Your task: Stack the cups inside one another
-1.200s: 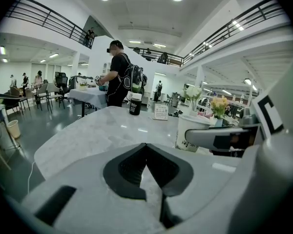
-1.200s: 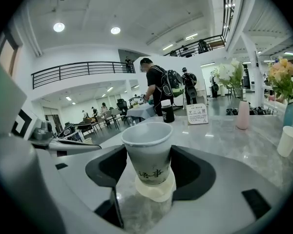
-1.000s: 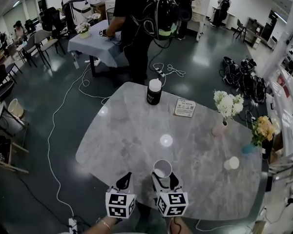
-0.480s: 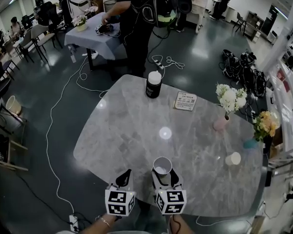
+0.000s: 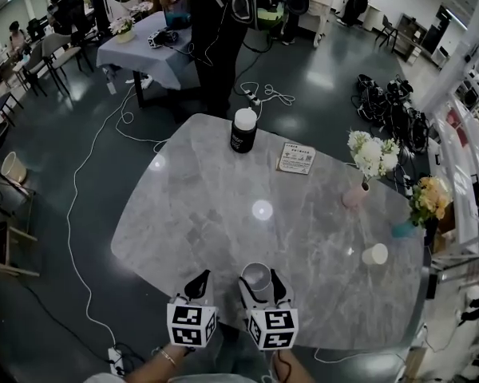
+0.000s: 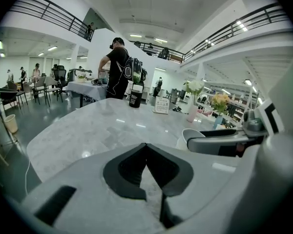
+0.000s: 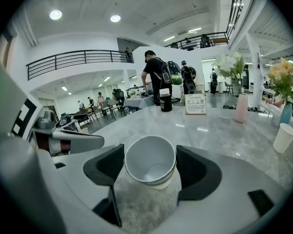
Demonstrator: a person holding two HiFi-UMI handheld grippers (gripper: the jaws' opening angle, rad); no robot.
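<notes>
A grey marble table [image 5: 191,214] with rounded corners fills the middle of the head view. At the table's far edge stands a black canister with a white lid [image 5: 243,131], and just to the right of it on the tabletop lies a small printed card [image 5: 296,158]. Along the table's right side stands a pink vase [image 5: 354,195] of white flowers [image 5: 370,155], and further along that edge a teal vase [image 5: 402,229] of orange and yellow flowers [image 5: 429,200]. Beyond the table's far edge a person wearing a backpack [image 5: 223,22] stands at a cloth-covered table [image 5: 132,50]. A white cable [image 5: 73,214] trails over the dark floor left of the marble table, and black bags [image 5: 387,106] lie on the floor past its far right corner.
</notes>
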